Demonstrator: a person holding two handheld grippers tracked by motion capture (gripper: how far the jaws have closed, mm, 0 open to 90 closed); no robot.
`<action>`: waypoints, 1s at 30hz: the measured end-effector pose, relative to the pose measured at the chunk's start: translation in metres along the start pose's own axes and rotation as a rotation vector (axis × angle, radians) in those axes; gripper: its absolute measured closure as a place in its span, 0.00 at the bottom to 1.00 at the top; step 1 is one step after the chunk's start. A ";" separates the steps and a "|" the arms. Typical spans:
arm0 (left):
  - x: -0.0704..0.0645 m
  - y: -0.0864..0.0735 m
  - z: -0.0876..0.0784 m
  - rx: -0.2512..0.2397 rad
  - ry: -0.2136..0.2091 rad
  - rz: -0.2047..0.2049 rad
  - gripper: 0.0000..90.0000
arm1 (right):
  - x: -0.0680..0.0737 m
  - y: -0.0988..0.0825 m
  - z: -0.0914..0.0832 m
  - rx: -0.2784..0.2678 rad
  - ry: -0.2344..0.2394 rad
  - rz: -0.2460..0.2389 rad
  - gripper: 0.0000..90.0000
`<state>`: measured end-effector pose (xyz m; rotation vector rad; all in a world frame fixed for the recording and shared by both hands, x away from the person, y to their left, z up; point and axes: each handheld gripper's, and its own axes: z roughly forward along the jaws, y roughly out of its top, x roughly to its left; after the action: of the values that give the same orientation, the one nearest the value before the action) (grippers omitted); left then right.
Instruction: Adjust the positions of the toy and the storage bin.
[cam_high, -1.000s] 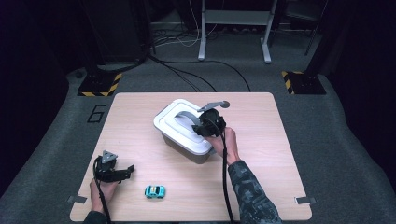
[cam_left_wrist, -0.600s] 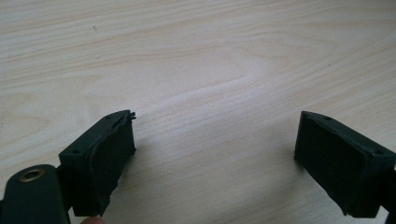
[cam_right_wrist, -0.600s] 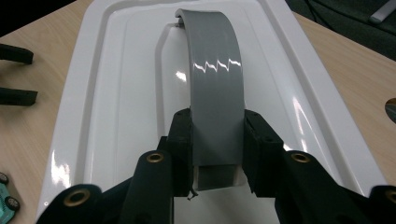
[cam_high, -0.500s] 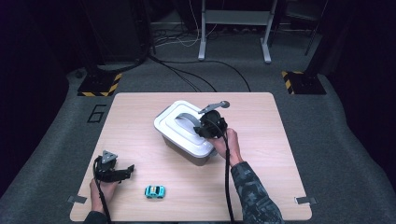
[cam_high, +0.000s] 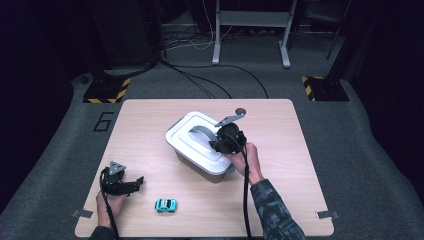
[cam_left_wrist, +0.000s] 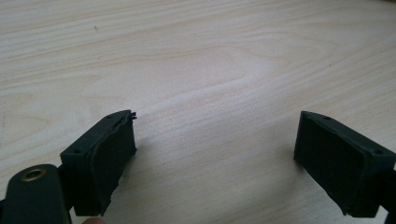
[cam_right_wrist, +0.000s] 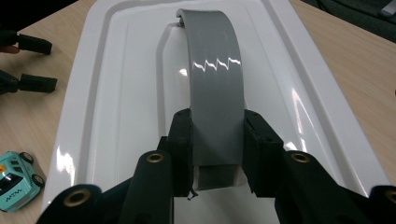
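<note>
High view: one white lidded box (cam_high: 200, 145) sits mid-counter (cam_high: 140, 125), the right gripper (cam_high: 226, 141) hiding part of its grey handle (cam_high: 200, 131); one toy car (cam_high: 165, 205) lies near the box's front.

Left gripper view: left gripper (cam_left_wrist: 215, 149), jaws wide, empty.

Right gripper view: jaws clamp the handle, its near end hidden.

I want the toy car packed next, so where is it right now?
In the high view the toy car sits near the table's front edge, just right of the left gripper and in front of the box.
</note>
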<state>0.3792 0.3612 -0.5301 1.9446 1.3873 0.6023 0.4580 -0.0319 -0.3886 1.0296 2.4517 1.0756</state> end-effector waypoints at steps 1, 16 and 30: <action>0.000 0.000 0.000 0.000 0.000 0.000 0.13 | 0.000 -0.001 -0.001 -0.002 0.001 0.002 0.74; 0.000 0.000 0.000 -0.001 -0.001 -0.001 0.14 | 0.013 -0.011 -0.013 0.019 0.012 0.029 0.74; 0.000 0.000 0.000 0.000 -0.006 0.006 0.14 | 0.015 0.006 -0.012 0.024 0.039 -0.005 0.55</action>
<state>0.3790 0.3611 -0.5301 1.9498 1.3779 0.5988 0.4440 -0.0247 -0.3758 1.0182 2.5028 1.0772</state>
